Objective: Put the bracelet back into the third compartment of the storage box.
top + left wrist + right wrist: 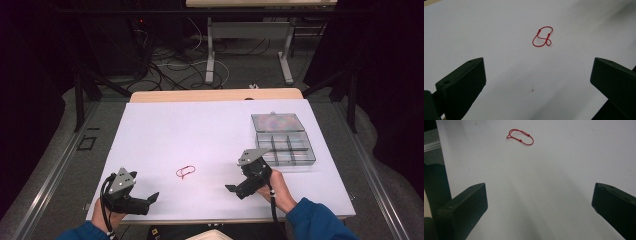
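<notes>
A thin red cord loop [185, 172] with small knots lies twisted on the white table [200, 130], near its front middle. My left gripper [148, 201] rests at the front left corner, aimed right toward the loop. In the left gripper view the jaws of that gripper [537, 71] stand wide apart with the loop [543, 37] ahead of them on the bare surface. My right gripper [234, 190] sits right of the loop, aimed left. The right gripper view has its own gripper [540, 193] open too, and the loop [520, 137] lies farther off.
A clear plastic compartment box [312, 155] stands at the right of the table with its lid [277, 121] laid back flat. Beyond the far edge are table legs and cables on the floor. The table's front edge runs just under both hands.
</notes>
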The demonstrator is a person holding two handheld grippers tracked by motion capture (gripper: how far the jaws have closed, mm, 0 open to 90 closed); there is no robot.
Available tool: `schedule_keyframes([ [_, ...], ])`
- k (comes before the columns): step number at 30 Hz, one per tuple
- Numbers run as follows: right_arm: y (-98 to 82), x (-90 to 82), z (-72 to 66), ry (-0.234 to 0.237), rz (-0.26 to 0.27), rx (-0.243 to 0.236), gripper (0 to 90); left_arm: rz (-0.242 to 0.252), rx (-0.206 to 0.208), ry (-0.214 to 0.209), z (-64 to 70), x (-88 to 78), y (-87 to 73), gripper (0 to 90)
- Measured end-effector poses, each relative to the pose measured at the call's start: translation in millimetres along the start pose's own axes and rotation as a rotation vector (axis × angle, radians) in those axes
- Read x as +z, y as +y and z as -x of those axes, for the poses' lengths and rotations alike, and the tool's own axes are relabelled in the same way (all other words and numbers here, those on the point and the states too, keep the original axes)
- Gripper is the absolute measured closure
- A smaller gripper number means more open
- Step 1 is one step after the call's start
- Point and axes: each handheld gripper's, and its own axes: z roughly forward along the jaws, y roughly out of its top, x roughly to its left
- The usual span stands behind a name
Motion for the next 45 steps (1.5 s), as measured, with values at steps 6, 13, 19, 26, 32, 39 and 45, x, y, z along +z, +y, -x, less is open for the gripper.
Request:
schedule_keyframes([
  [6, 8.0, 13.8, -0.1, 0.015, -0.009, -0.006, 0.0, 0.007, 0.000, 0.000, -0.3, 0.0, -0.5, 0.3],
  [13, 18.8, 24.1, -1.2, 0.022, 0.002, -0.015, 0.0, 0.004, 0.002, -0.001, -0.6, 0.8, -0.5, 0.3],
  [19, 30.3, 40.5, -0.5, 0.042, -0.001, -0.014, 0.0, -0.002, 0.002, -0.007, -1.1, 0.0, -0.5, 0.3],
  [26, 40.3, 64.2, -5.5, 0.063, -0.009, -0.033, 0.0, -0.003, 0.003, -0.006, -0.8, -0.1, -0.4, 0.2],
  [32, 46.3, 79.8, -6.2, 0.075, -0.023, -0.064, 0.0, -0.001, 0.001, -0.004, -1.2, 0.8, -0.9, 0.2],
  [39, 50.5, 94.1, -6.1, 0.063, -0.057, -0.046, 10.2, 0.008, -0.005, 0.000, -0.7, 2.2, -1.2, 0.2],
  [45, 53.4, 104.7, -5.5, 0.065, -0.071, -0.054, 16.6, -0.008, -0.001, -0.009, -1.1, 2.8, -0.9, 0.2],
])
